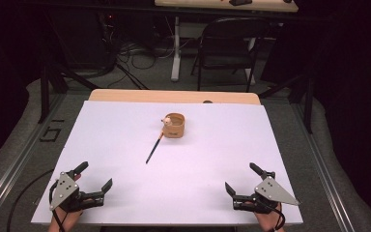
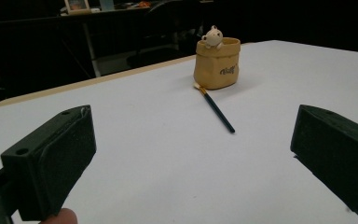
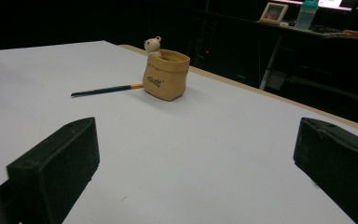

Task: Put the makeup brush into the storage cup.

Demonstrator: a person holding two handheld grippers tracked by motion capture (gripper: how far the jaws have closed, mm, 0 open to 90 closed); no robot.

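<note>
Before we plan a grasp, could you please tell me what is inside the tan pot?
A small white bear figure peeks over the rim of the tan pot. In the high view the part of the inside that shows looks bare; the bottom is hidden by the wall.

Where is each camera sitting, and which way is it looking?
High view: above the person's side, looking down on the white table; shows both hands, left gripper and right gripper.
Left gripper view: rides the left gripper, facing the bear pot and paintbrush; its open jaws and a fingertip show.
Right gripper view: rides the right gripper, same direction; open jaws show.
All share pot and paintbrush.
</note>
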